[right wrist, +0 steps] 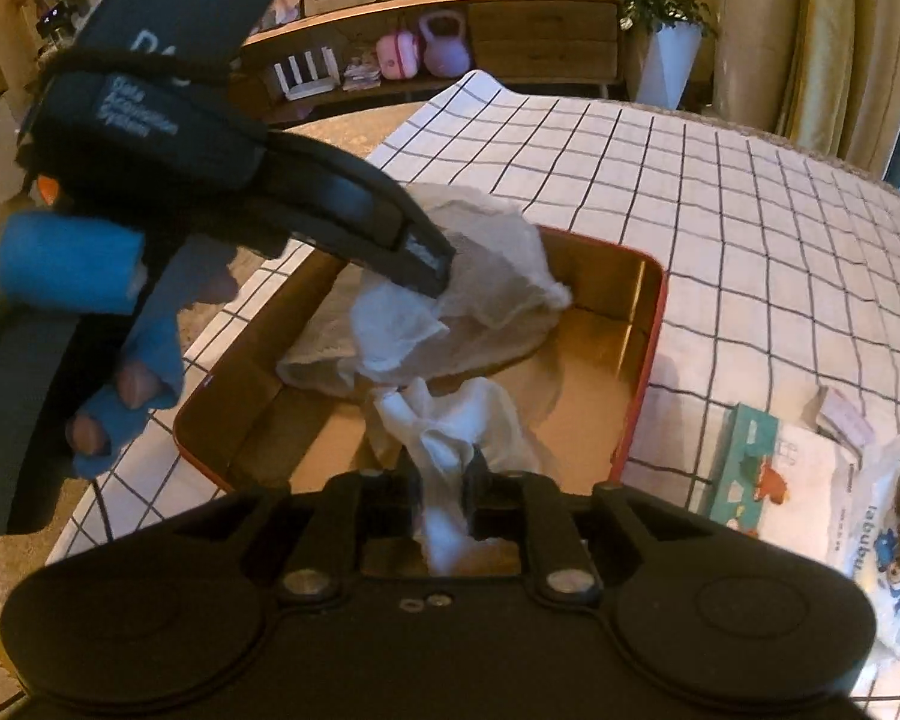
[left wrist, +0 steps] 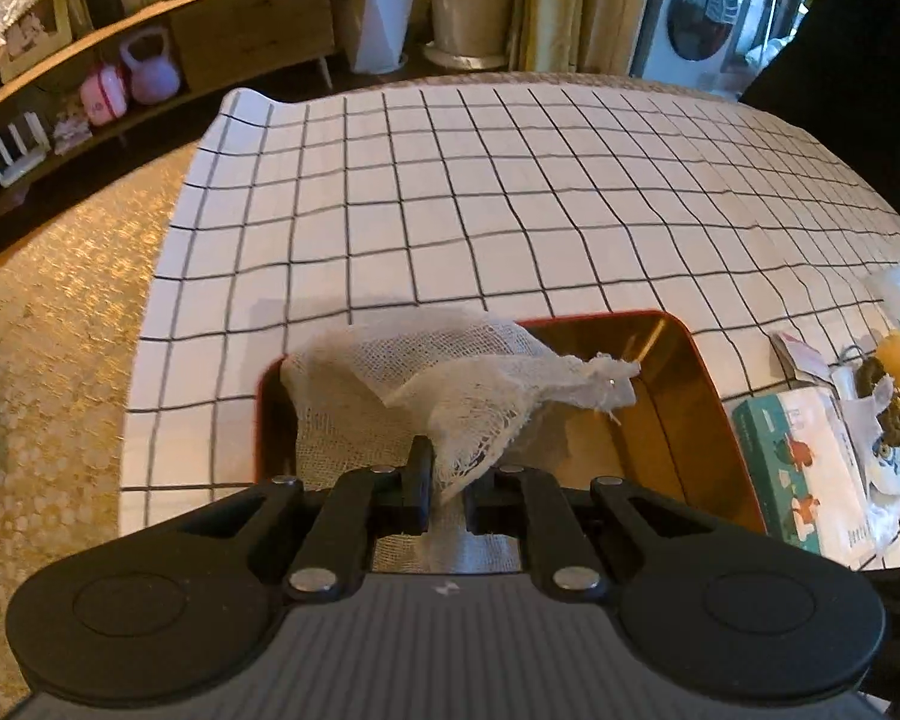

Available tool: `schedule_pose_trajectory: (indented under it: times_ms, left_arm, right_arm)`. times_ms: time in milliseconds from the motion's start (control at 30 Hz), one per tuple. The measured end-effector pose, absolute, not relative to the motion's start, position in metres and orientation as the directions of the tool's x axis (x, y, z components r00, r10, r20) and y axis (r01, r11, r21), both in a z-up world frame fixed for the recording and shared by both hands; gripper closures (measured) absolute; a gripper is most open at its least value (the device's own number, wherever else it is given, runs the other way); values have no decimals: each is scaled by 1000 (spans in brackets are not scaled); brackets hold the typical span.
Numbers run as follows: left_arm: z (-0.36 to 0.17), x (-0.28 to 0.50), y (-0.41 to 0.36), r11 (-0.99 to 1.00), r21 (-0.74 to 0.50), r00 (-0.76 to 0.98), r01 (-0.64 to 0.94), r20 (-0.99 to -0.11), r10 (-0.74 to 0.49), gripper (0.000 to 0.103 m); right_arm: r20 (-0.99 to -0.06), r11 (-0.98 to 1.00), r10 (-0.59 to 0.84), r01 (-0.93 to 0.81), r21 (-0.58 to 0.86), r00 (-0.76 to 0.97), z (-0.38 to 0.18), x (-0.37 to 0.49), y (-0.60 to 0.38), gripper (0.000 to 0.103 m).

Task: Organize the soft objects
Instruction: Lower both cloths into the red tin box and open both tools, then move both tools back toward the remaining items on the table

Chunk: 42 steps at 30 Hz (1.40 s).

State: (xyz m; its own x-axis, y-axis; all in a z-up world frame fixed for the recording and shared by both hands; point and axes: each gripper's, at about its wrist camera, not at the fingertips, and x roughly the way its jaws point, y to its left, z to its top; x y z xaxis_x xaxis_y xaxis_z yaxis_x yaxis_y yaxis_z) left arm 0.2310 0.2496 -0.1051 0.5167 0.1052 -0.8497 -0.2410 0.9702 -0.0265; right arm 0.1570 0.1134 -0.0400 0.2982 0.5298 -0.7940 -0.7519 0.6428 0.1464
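Observation:
My left gripper [left wrist: 447,471] is shut on a white gauze cloth [left wrist: 450,372], which hangs over the left part of a red-rimmed tin [left wrist: 693,354] with a gold inside. In the right wrist view the left gripper [right wrist: 435,267] comes in from the upper left, held by a hand in a blue fingerless glove [right wrist: 120,408]. It pinches the gauze [right wrist: 498,276] over the tin [right wrist: 654,312]. My right gripper [right wrist: 447,471] is low over the tin's near side, its jaws close on a bunched white cloth [right wrist: 450,420]. This cloth runs up to the gauze; I cannot tell whether they are one piece.
The tin sits on a white checked tablecloth [left wrist: 510,180]. A green and white tissue pack [right wrist: 750,468] and a printed plastic bag with small items [right wrist: 870,510] lie to the tin's right. A wooden sideboard [left wrist: 240,30] and a potted plant [left wrist: 384,12] stand beyond the table.

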Motion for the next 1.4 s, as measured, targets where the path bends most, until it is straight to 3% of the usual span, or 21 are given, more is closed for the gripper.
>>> schedule_pose_trajectory:
  times_ms: [100, 167, 233, 367, 467, 600, 633, 967, 1033, 1400]
  left_arm:
    - [-111, 232, 249, 970, -34, 511, -239, -854, 96, 93]
    - [-114, 232, 248, 970, -40, 506, -238, -858, 88, 93]
    - [-117, 233, 248, 971, -39, 500, -237, -861, 88, 92]
    - [-118, 232, 246, 970, -53, 503, -236, -861, 75, 89]
    - [-118, 231, 244, 971, -66, 504, -231, -861, 62, 76]
    - [-114, 228, 240, 973, -50, 514, -226, -854, 75, 42]
    - [-113, 226, 239, 973, -41, 518, -228, -851, 86, 39]
    - [-81, 201, 233, 972, -26, 555, -234, -824, 112, 39]
    - [-70, 193, 228, 975, -18, 585, -222, -802, 119, 31]
    - [-13, 155, 185, 984, -65, 695, -167, -716, 71, 25]
  right_arm:
    - [-796, 643, 534, -748, 165, 285, -42, 161, 114, 81]
    - [-797, 645, 532, -746, 164, 285, -42, 161, 115, 76]
    - [-798, 642, 532, -749, 162, 283, -42, 159, 114, 64]
    - [-789, 634, 546, -754, 169, 283, -41, 157, 113, 55]
    - [-782, 630, 553, -759, 167, 287, -37, 155, 112, 50]
    - [-773, 629, 556, -762, 153, 304, -31, 153, 109, 45]
    - [-771, 631, 559, -760, 155, 307, -29, 153, 107, 42]
    - [-722, 627, 611, -756, 189, 326, -5, 147, 77, 27]
    - [-708, 623, 624, -757, 196, 330, 3, 144, 70, 21]
    - [-637, 635, 672, -736, 233, 378, 48, 130, 11, 12]
